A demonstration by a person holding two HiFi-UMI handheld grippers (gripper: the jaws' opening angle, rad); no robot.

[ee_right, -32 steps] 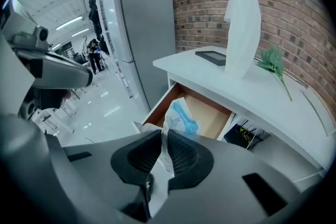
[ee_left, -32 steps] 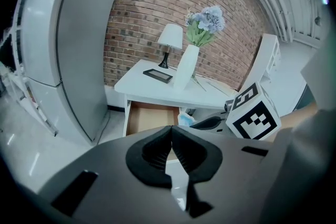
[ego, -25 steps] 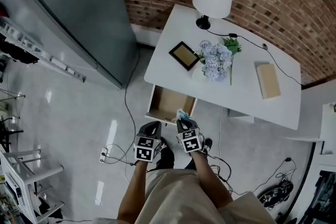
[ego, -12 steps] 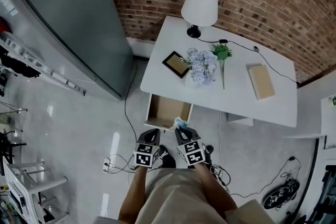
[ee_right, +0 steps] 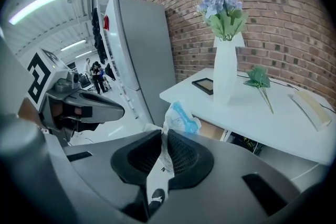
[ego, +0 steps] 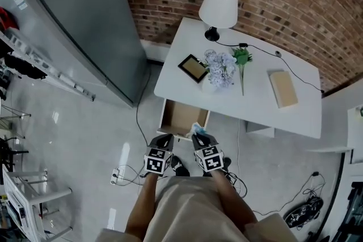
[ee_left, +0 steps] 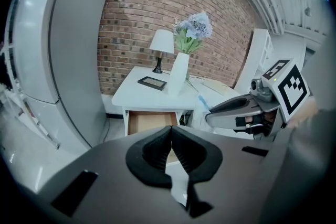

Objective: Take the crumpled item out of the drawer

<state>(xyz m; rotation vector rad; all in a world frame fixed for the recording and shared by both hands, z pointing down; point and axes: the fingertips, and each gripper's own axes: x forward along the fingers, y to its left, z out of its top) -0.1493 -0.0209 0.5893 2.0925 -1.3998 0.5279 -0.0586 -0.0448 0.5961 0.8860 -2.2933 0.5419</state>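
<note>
A grey fridge (ego: 85,25) fills the upper left of the head view, and cables (ego: 127,170) trail on the floor at lower left. Below centre, the left claw (ego: 164,139) hangs just in front of the open drawer (ego: 180,117). Its own view shows the jaws pressed together with nothing between them. Just to its right, the right claw (ego: 199,136) pinches the wad (ego: 196,128), a white-and-blue crumple held over the drawer's front edge, clear of the bare drawer bottom. In the right gripper view the pads close on only a thin lower flap of the wad (ee_right: 181,118), while most of it bulges free beyond the tips. The white surface (ego: 255,107) runs off to the right, carrying a lamp (ego: 218,5), a picture frame (ego: 193,68), flowers (ego: 220,68) and a tan book (ego: 282,88).

The job looks nearly done, with the wad out of the drawer. The risk lies in the slim hold: a jerk or a slackening of the jaws could let the flap slide free, dropping the wad back into the drawer or onto the floor. The cables by the person's feet could snag a backward step.
</note>
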